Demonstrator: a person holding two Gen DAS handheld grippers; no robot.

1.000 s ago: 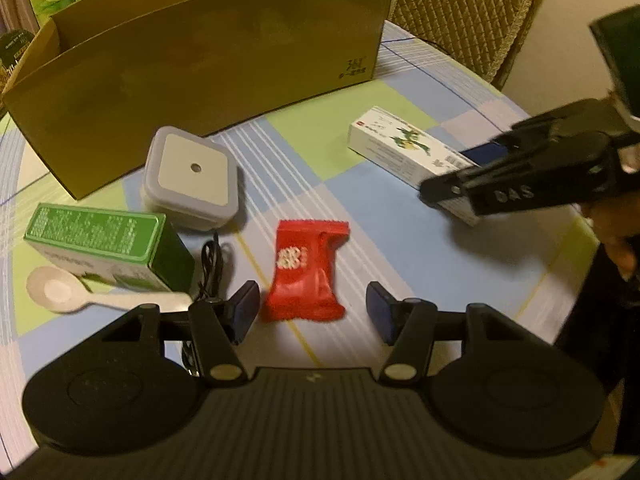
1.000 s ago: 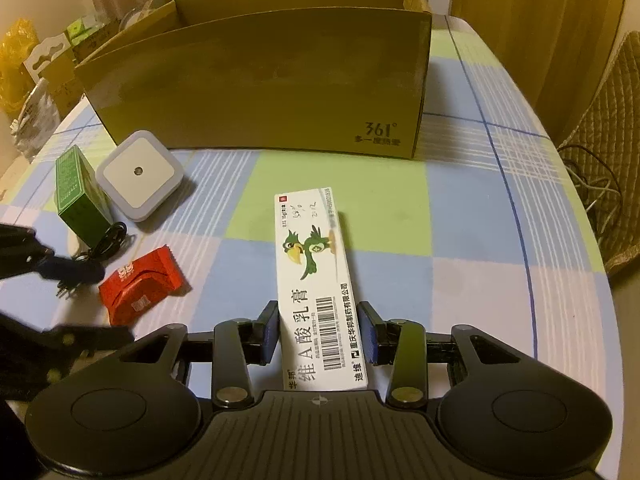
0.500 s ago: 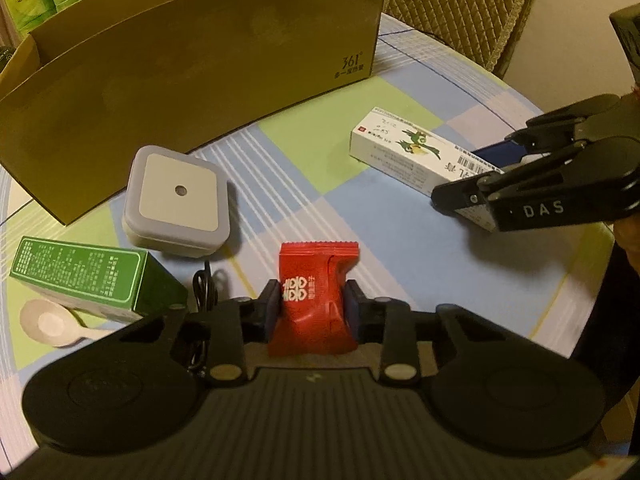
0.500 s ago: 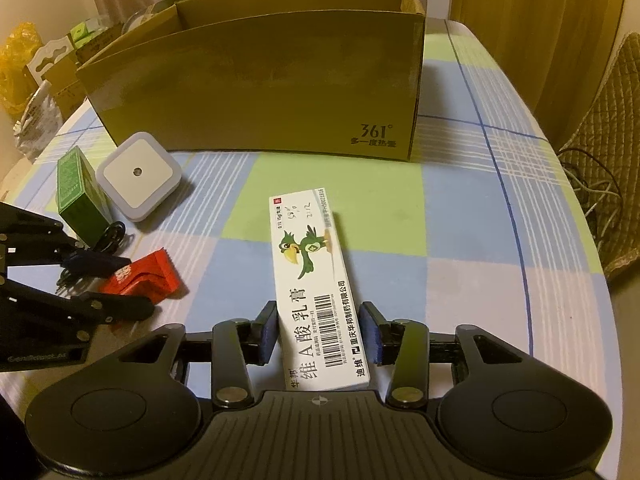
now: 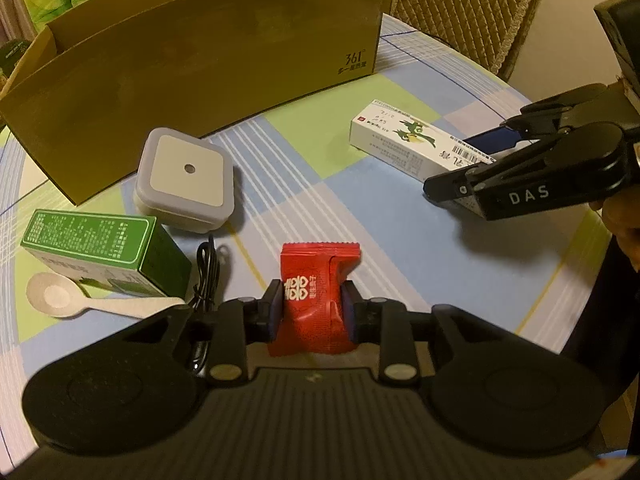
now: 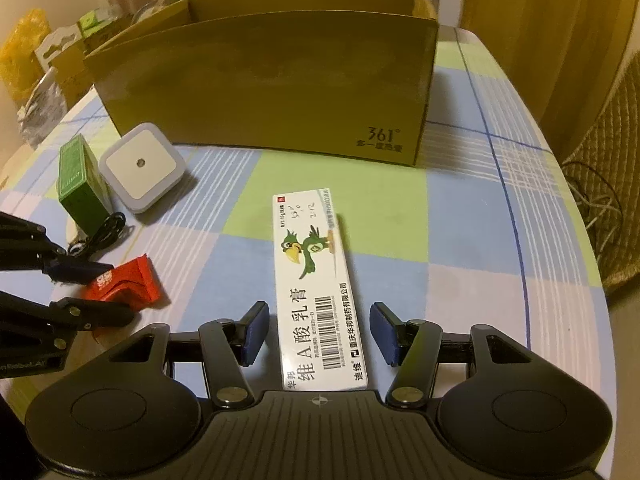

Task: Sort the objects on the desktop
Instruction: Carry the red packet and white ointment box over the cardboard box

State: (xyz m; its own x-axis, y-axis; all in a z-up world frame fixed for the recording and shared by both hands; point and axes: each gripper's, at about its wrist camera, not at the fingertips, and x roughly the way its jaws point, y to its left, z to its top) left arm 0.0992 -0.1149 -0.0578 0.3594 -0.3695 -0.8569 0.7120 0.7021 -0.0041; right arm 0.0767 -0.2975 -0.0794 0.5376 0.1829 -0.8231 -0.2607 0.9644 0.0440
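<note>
A red candy packet point(image 5: 316, 280) lies on the checked tablecloth between the pads of my left gripper point(image 5: 311, 308). The pads still press its sides, though the jaws are opening slightly. In the right wrist view the same packet point(image 6: 132, 280) shows between the left gripper's point(image 6: 108, 290) black fingers. A long white carton with a green bird point(image 6: 316, 280) lies lengthwise between the jaws of my right gripper point(image 6: 320, 332). Those jaws are opening, with a gap on each side of the carton. The left wrist view shows this carton point(image 5: 400, 140) and the right gripper point(image 5: 464, 162) around its near end.
A tall open cardboard box point(image 6: 280, 80) stands at the back. On the left are a square white night light point(image 5: 186, 176), a green carton point(image 5: 92, 240), a pale spoon point(image 5: 52, 296) and a coiled black cable point(image 5: 208, 268). The table's rounded edge point(image 5: 576, 300) runs along the right.
My left gripper moved forward and closed its jaws onto the red packet. My right gripper's jaws spread away from the white carton, which stayed on the table.
</note>
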